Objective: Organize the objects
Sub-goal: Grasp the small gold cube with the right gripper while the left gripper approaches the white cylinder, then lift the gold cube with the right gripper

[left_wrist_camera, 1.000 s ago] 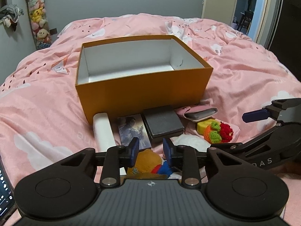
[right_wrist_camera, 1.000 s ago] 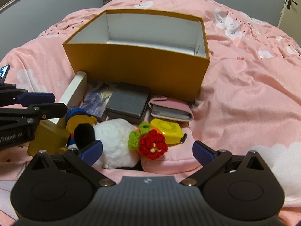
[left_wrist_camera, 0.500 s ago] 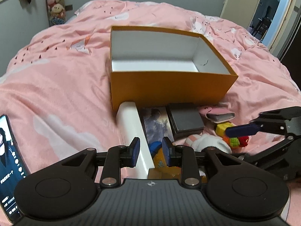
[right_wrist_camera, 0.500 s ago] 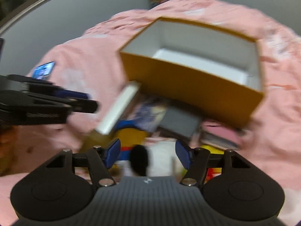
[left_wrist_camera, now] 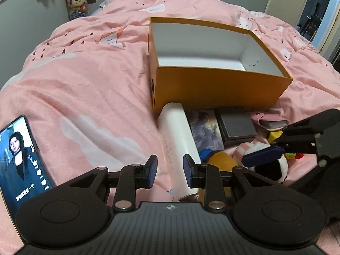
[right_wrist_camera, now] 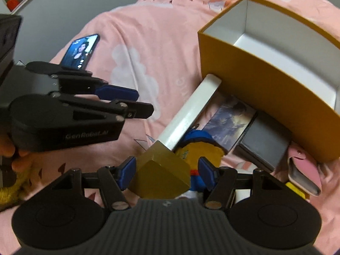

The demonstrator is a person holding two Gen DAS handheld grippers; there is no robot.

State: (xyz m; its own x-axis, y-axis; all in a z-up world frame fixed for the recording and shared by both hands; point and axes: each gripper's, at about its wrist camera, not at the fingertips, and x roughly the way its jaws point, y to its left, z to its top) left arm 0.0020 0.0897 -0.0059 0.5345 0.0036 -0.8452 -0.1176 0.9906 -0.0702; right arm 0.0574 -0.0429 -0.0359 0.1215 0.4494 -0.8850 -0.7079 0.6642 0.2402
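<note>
two grippers hover over a pink duvet (left_wrist_camera: 85, 80). left gripper (left_wrist_camera: 170, 171) has its fingers narrowly parted, nothing pinched, above the white tube (left_wrist_camera: 180, 140). right gripper (right_wrist_camera: 165, 171) stands fairly wide, astride the tube's gold cap (right_wrist_camera: 161, 174); contact unclear. orange box (left_wrist_camera: 212, 89) sits at 12 o'clock of the tube.

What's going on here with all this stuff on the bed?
A person holds a gripper tool in each hand, tidying a pile of things beside an empty orange box on a pink bed. The right gripper straddles the gold end of a long white box without visibly squeezing it. The left gripper hovers above that box, holding nothing.
</note>
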